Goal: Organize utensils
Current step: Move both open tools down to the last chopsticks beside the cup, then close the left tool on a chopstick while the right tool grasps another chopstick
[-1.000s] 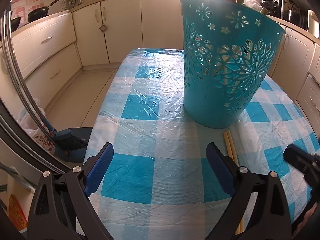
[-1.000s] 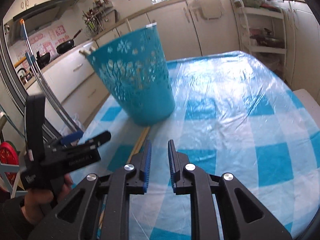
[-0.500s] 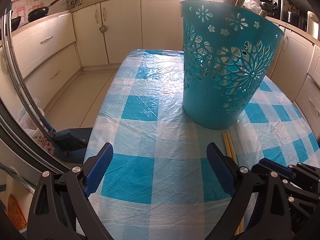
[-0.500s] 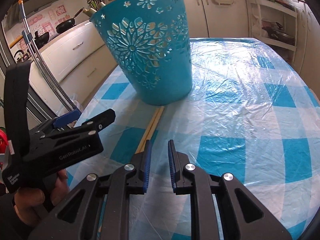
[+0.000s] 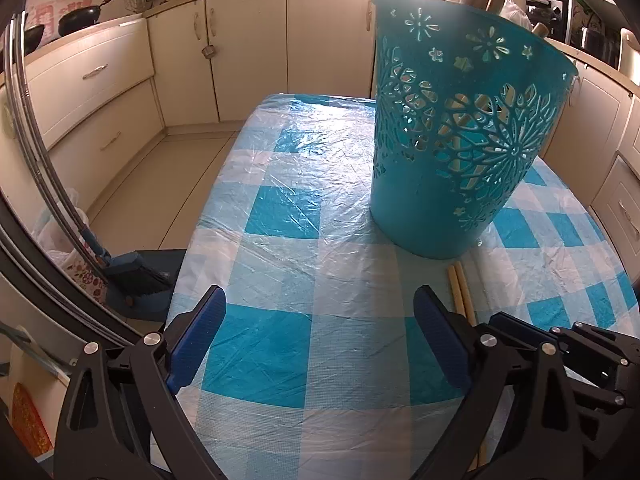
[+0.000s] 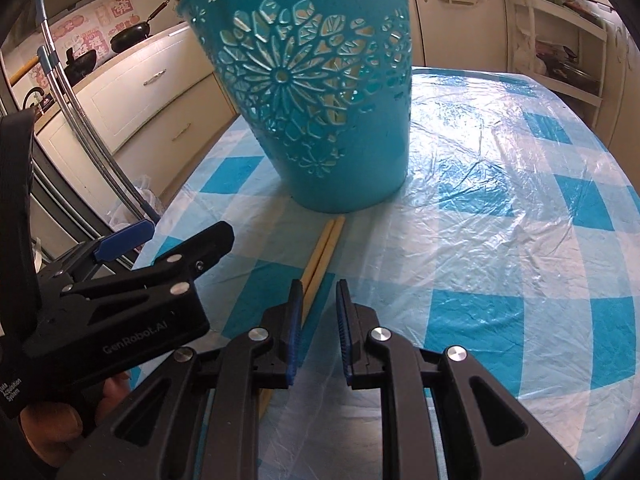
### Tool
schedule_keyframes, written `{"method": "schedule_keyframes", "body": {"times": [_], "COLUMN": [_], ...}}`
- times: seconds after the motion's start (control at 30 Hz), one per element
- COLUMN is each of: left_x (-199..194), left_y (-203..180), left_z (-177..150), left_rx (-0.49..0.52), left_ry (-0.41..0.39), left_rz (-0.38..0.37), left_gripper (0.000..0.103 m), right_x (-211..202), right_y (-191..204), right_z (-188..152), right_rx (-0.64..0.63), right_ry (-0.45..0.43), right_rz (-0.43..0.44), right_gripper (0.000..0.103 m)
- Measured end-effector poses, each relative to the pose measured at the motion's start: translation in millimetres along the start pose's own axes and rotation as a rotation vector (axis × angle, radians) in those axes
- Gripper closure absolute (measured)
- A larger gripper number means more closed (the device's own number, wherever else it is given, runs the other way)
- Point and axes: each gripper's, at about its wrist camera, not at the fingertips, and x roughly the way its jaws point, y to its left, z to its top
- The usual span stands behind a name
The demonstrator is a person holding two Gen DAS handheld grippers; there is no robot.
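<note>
Since a second ago the right gripper (image 6: 318,332) has come forward and low over the bench (image 6: 500,208), so the basket looms larger in its view and its body now shows beside the left gripper's right finger in the left wrist view. Its fingers (image 6: 291,332) stand a narrow gap apart, holding nothing, the left one over the near part of the chopsticks (image 6: 322,252). That pair of wooden chopsticks lies flat on the checked plastic cloth, side by side, far tips just short of the foot of the teal basket (image 6: 320,92). The left gripper (image 5: 320,340) hovers with its fingers (image 5: 196,338) spread wide and empty, above open cloth near the bench's left edge (image 5: 200,248). To its right the chopsticks (image 5: 460,288) run under the right gripper (image 5: 560,356). Wooden handles show through the cut-outs of the basket (image 5: 460,140), which stands upright mid-bench. Bare cloth stretches to the right of the basket and behind it to the far edge. Beyond the left edge a broom (image 5: 132,276) stands on the floor.
</note>
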Motion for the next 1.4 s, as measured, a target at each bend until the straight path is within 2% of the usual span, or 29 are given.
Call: {"method": "schedule_keyframes", "body": {"times": [0.37, 0.57, 0.7, 0.8, 0.9, 1.0, 1.07, 1.1, 1.17, 1.23, 1.4], "left_x": [0.1, 7.2, 7.5, 9.7, 14.1, 18.9, 20.6, 19.9, 18.4, 18.5, 18.6], "left_y": [-1.0, -12.0, -20.6, -33.7, -50.5, -58.4, -60.0, -61.3, -60.6, -54.5, -39.1], "left_z": [-1.0, -0.9, -1.5, -2.0, -1.2, 0.4, 0.4, 0.0, -0.3, 1.6, 3.7], "left_rx": [0.004, 0.064, 0.067, 0.090, 0.136, 0.150, 0.153, 0.166, 0.167, 0.131, 0.053], "left_ry": [0.006, 0.058, 0.095, 0.117, 0.133, 0.154, 0.154, 0.139, 0.134, 0.140, 0.159], "left_rz": [-0.007, -0.036, -0.101, -0.125, -0.120, -0.111, -0.103, -0.097, -0.108, -0.123, -0.163], "left_gripper": [0.012, 0.012, 0.012, 0.012, 0.013, 0.029, 0.049, 0.054, 0.080, 0.088, 0.092], "right_x": [-4.4, -21.8, -30.4, -31.7, -29.9, -28.7, -27.2, -26.6, -24.3, -22.6, -21.4], "right_y": [3.0, -33.3, -49.9, -58.8, -60.2, -61.5, -59.2, -58.5, -57.1, -55.7, -45.9], "right_z": [0.0, -11.9, -15.4, -13.5, -9.1, -5.7, -3.8, -3.0, -1.1, -0.2, 0.7], "right_rx": [-0.144, -0.098, -0.063, -0.015, 0.010, 0.021, 0.003, -0.011, -0.041, -0.072, -0.154], "right_ry": [0.029, 0.023, 0.010, 0.006, -0.008, -0.018, -0.019, -0.016, -0.007, 0.006, 0.022], "right_rz": [-0.071, -0.068, -0.046, -0.025, -0.038, -0.040, -0.051, -0.058, -0.055, -0.041, -0.038], "right_gripper": [0.086, 0.088, 0.087, 0.083, 0.069, 0.069, 0.069, 0.072, 0.083, 0.092, 0.093]}}
